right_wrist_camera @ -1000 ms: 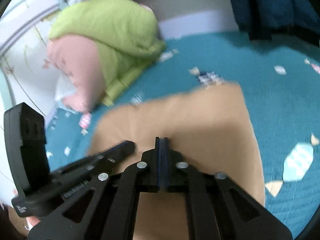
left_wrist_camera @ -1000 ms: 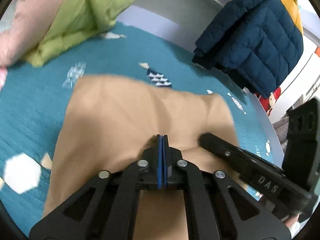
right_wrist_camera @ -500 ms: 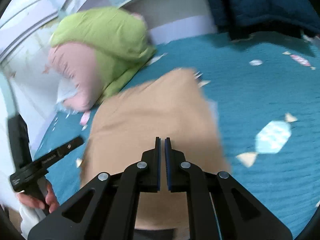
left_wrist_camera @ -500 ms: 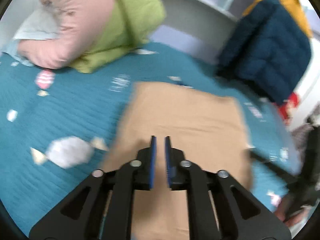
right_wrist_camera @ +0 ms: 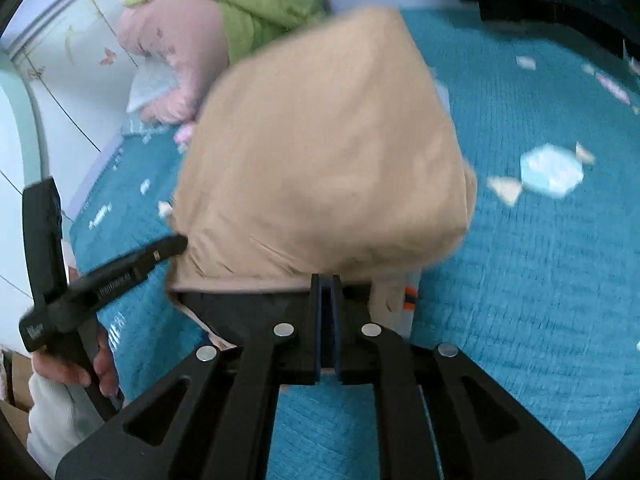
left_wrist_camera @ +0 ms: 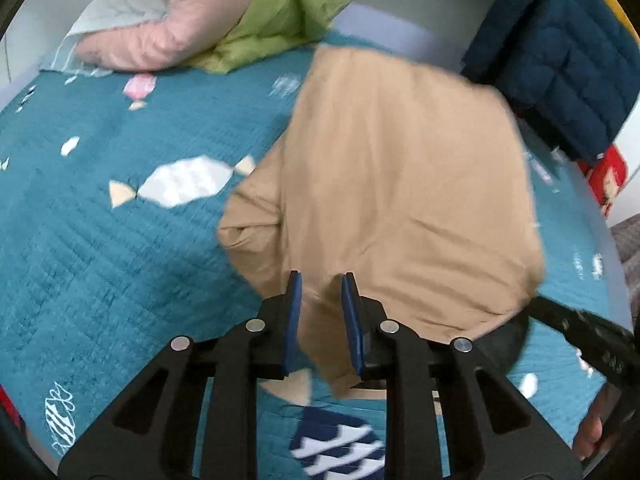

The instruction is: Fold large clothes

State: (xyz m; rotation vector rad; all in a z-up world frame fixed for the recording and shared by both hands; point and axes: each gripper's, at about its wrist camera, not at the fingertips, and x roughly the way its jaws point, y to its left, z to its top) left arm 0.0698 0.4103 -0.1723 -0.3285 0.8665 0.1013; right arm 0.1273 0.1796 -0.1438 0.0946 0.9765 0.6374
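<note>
A tan garment [left_wrist_camera: 400, 184] lies folded into a thick bundle on the teal bedspread [left_wrist_camera: 120, 248]. My left gripper [left_wrist_camera: 320, 280] is open, its blue pads on either side of the garment's near edge, holding nothing. My right gripper [right_wrist_camera: 326, 280] has its jaws almost together at the garment's [right_wrist_camera: 320, 152] near lower edge, a thin gap between the pads; no cloth shows between them. The left gripper also shows in the right wrist view [right_wrist_camera: 176, 242], its tips at the bundle's left side. Dark lining and a white label edge show under the bundle.
A green and pink duvet [left_wrist_camera: 240, 4] is piled at the head of the bed. A navy and yellow puffer jacket [left_wrist_camera: 560, 52] hangs at the far right. The bed's edge [left_wrist_camera: 612, 264] runs along the right. A wall and cupboard [right_wrist_camera: 60, 92] stand on the left.
Both grippers have let go of the tan garment and drawn back toward its near edge. The left jaws have opened wider. The garment now lies as a folded bundle.
</note>
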